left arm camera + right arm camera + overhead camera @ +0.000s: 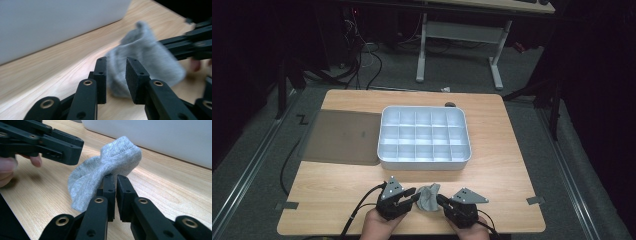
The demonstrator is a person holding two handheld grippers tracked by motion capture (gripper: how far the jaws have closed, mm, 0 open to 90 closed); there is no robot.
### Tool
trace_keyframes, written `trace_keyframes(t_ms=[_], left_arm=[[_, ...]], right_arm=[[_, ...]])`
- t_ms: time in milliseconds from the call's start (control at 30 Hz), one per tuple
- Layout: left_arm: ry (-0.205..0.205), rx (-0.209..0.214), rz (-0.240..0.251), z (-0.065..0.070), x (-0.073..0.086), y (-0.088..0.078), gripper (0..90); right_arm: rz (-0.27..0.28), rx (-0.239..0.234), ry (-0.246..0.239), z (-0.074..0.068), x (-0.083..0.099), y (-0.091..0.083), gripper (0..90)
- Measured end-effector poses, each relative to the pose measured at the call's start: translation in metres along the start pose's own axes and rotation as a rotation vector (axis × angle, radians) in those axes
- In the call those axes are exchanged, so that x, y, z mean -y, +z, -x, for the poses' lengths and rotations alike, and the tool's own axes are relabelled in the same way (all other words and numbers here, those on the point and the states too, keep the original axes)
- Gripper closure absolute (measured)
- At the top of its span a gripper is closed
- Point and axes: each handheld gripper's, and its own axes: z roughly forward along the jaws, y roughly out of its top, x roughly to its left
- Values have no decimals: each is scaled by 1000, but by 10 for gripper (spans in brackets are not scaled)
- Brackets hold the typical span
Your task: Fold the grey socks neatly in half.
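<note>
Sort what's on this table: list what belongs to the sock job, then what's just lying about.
In the job:
grey sock
right claw, pinching the sock
left claw, apart beside it
compartment tray, probably

Lying about:
grey sheet
small dark object at the far edge

Even overhead light brightens the wooden table (337, 200) while the surrounding floor (257, 130) sinks into darkness; in the left gripper view the grey sock (147, 62) is blurred and the white tray's wall (50, 22) is soft

No readable text, labels, brands or numbers anywhere; table, tray, cloth unmarked
</note>
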Motion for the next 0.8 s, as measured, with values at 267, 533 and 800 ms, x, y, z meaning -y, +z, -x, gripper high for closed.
trace_keyframes(t_ms=[267,533,800], left_arm=[[-19,11,-86,-2,6,11,758],[-2,45,-100,3,3,17,762],[34,66,-115,9,1,23,783]], right_arm=[[8,-2,2,0,-1,-2,864],[8,1,-3,0,-1,-2,859],[5,8,-3,1,-2,-2,854]])
